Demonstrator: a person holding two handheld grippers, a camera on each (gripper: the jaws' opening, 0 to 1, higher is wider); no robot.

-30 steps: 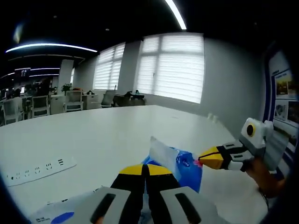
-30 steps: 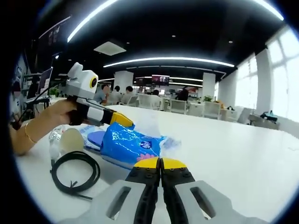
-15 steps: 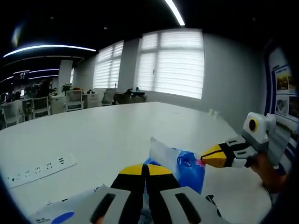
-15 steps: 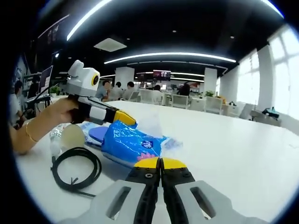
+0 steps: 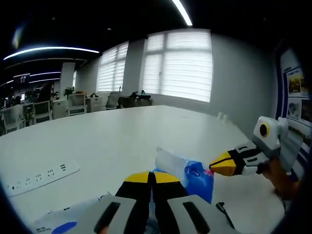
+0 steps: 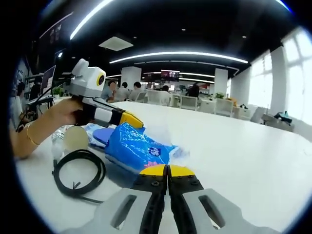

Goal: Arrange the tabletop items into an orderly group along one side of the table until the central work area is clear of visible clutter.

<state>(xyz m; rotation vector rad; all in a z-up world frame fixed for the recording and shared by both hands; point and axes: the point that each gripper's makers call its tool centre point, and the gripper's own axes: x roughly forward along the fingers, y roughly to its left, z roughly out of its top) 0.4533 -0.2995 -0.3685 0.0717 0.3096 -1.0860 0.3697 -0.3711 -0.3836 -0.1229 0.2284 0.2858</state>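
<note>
**Both claws closed beside the blue packet**

Left gripper view: my left claw [image 5: 152,178] rises from the bottom with its yellow-tipped jaws pressed together and nothing between them. Just past the tips lies the blue plastic packet [image 5: 197,178] on the white table [image 5: 112,136]. My right claw [image 5: 214,168] comes in from the right, its yellow tip at the packet's edge; I cannot tell whether it touches. A white power strip [image 5: 39,176] lies well apart to the left, and a white and blue wrapper [image 5: 68,222] sits at the bottom left.

Right gripper view: my right claw [image 6: 167,170] is closed on nothing. The blue packet [image 6: 134,148] lies just ahead, the left claw [image 6: 136,122] over its top. A coiled black cable [image 6: 78,173] lies left, near a clear bottle [image 6: 68,144].
</note>
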